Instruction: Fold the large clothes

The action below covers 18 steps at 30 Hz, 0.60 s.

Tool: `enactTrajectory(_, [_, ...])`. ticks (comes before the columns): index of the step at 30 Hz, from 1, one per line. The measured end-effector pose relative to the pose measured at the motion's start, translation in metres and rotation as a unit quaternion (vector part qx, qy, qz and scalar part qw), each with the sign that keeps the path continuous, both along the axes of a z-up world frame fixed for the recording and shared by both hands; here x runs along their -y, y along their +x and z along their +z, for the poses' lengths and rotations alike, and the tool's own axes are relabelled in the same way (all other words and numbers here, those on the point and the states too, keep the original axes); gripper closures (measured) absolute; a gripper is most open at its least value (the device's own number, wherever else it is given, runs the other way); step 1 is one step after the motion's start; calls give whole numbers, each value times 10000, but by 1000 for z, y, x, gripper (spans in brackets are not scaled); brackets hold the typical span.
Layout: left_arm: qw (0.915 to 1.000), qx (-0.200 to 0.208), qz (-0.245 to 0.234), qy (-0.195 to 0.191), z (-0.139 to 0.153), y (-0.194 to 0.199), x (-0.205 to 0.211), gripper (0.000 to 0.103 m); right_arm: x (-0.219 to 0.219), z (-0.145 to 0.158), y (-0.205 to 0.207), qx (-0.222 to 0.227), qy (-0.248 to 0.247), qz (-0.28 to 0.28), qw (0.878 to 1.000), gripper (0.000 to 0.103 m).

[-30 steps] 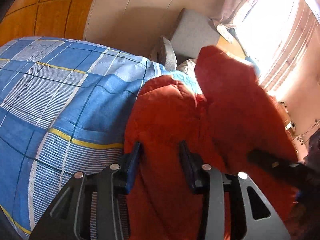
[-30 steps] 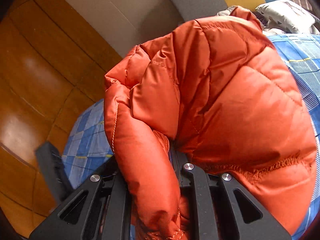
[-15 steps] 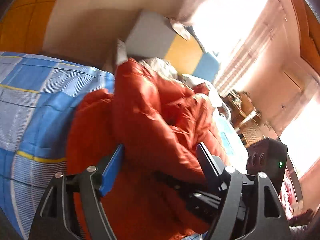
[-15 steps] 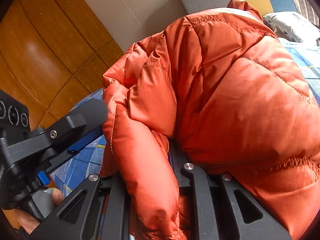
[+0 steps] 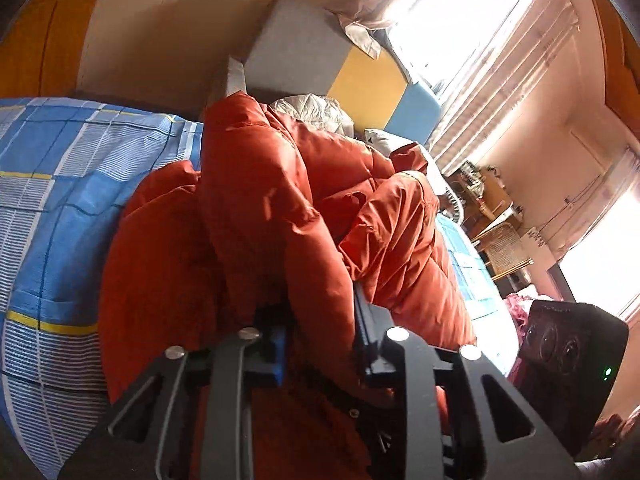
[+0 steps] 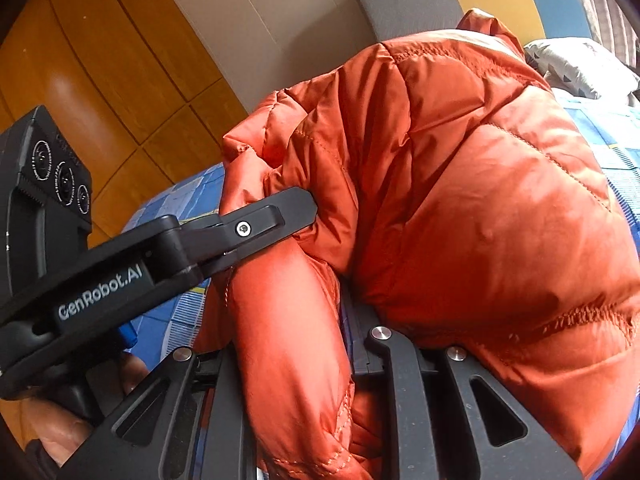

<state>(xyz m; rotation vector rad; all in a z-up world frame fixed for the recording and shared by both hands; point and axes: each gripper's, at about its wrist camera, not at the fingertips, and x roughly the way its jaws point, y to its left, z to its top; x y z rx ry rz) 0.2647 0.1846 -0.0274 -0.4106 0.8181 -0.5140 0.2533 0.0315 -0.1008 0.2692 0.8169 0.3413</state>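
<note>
An orange down jacket (image 6: 460, 200) lies bunched on the bed (image 5: 60, 208), which has a blue checked cover, near the headboard (image 5: 296, 60). The left hand-held gripper (image 5: 320, 312) has just been closing its jaws, and a thick fold of the jacket is now pinched between them. The right hand-held gripper (image 6: 308, 344) is clamped on a padded roll of the same jacket. In the right wrist view the left hand-held gripper reaches in from the left side and touches the jacket.

Blue checked bedsheet with yellow stripes (image 5: 60, 208) lying before you; grey-yellow-blue padded headboard (image 5: 360, 80) standing behind; white patterned pillow (image 6: 580, 66) resting near sunlit curtains (image 5: 500, 60).
</note>
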Motion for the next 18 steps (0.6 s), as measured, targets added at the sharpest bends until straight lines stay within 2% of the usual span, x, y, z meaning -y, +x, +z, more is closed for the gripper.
enactTrajectory(4, [10000, 47, 55, 18, -2, 0, -2, 87, -4, 1, -4, 21, -53, -8, 10000, 85])
enactTrajectory(11, [9999, 74, 137, -23, -6, -2, -4, 89, -10, 9, -13, 77, -241, 42, 9997, 85])
enactTrajectory(13, [9998, 79, 199, 3, -7, -2, -6, 89, -11, 14, -19, 156, -339, 83, 9993, 79])
enactTrajectory(18, [9995, 150, 281, 32, -9, -5, -9, 90, -12, 24, -32, 265, -484, 170, 9983, 79])
